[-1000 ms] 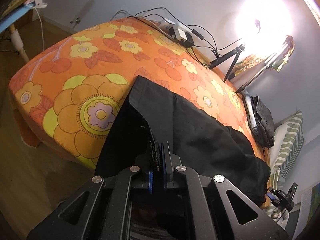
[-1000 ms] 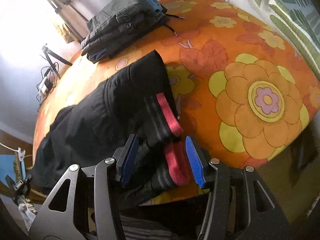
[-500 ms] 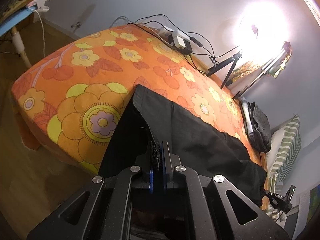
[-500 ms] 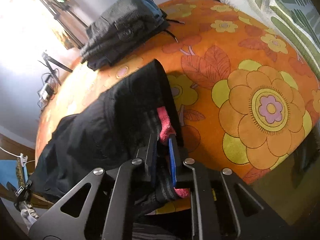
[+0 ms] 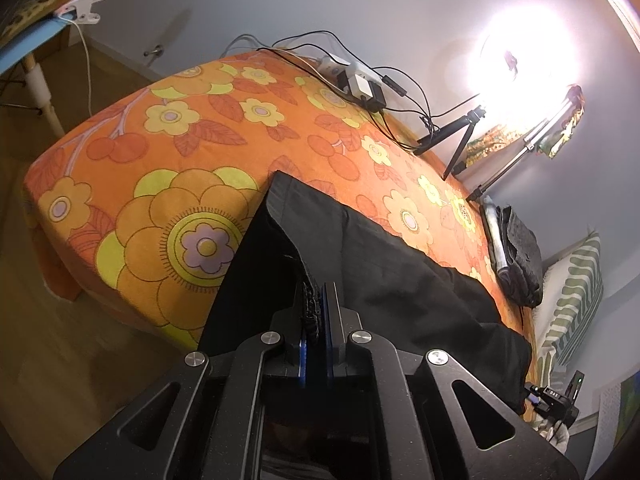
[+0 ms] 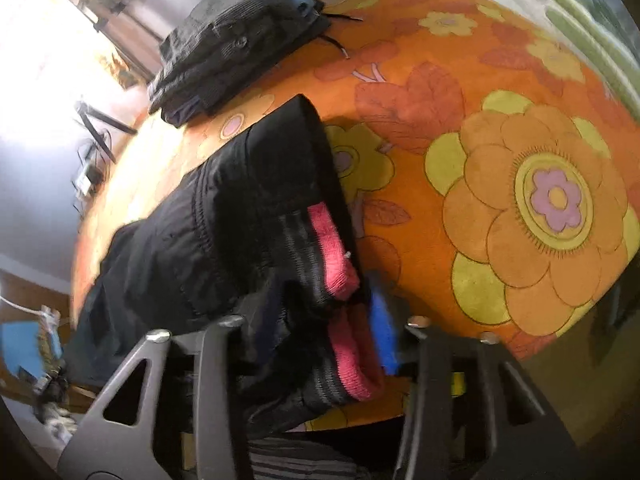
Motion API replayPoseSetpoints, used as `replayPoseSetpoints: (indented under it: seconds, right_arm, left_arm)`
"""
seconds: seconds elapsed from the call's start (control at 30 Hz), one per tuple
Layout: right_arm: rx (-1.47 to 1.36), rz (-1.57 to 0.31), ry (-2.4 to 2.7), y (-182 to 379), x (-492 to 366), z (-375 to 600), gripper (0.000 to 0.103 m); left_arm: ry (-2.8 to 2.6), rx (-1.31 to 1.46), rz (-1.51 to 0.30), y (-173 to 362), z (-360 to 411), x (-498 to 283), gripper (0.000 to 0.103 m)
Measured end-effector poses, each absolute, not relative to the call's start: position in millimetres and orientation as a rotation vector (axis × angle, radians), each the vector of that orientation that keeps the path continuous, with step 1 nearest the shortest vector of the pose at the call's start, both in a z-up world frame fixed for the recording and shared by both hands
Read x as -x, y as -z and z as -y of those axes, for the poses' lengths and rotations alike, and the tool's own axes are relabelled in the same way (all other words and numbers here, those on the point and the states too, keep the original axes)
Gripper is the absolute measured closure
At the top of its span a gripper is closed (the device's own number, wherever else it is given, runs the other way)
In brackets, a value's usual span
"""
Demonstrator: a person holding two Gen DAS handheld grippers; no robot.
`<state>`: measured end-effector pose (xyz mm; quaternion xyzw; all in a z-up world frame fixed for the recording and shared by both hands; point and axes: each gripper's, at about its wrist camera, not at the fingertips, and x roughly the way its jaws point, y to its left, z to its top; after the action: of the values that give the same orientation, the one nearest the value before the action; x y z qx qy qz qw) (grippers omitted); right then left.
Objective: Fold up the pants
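Black pants [image 5: 384, 272] lie along the near edge of an orange flowered bed [image 5: 168, 160]. My left gripper [image 5: 316, 312] is shut on the black hem end of the pants. In the right wrist view the pants [image 6: 224, 220] show a red waistband [image 6: 334, 248] with grey stripes. My right gripper [image 6: 320, 320] is open, its jaws spread around the waistband end. One blue pad [image 6: 382, 328] shows at the right; the left pad is hidden behind cloth.
A pile of folded dark clothes [image 6: 236, 44] sits at the far side of the bed, also in the left wrist view [image 5: 516, 256]. A power strip with cables [image 5: 360, 84] and a small tripod [image 5: 456, 140] lie near the wall. A striped pillow [image 5: 576, 292] is at the head.
My right gripper closed on the waistband half a second ago and has now opened again. My left gripper stays shut on the hem and has hardly moved.
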<state>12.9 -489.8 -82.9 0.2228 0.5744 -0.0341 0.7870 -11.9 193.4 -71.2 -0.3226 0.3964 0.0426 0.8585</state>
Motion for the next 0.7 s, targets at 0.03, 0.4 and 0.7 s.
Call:
replayPoseSetpoints:
  seconds: [0.03,0.4,0.7]
  right_arm:
    - [-0.443,-1.226,0.076,80,-13,486,0.083]
    - [-0.430,-1.102,0.030,19,16,481,0.091]
    - [-0.399,-1.189,0.048,49,40,486,0.091]
  left_arm:
    - [-0.091,0.675,-0.831,71,-194,12,0.098]
    - [-0.102,0.657,-0.838,66,-201,19,0.099]
    - [-0.127,0.654,-0.928,86,-209,47,0.099]
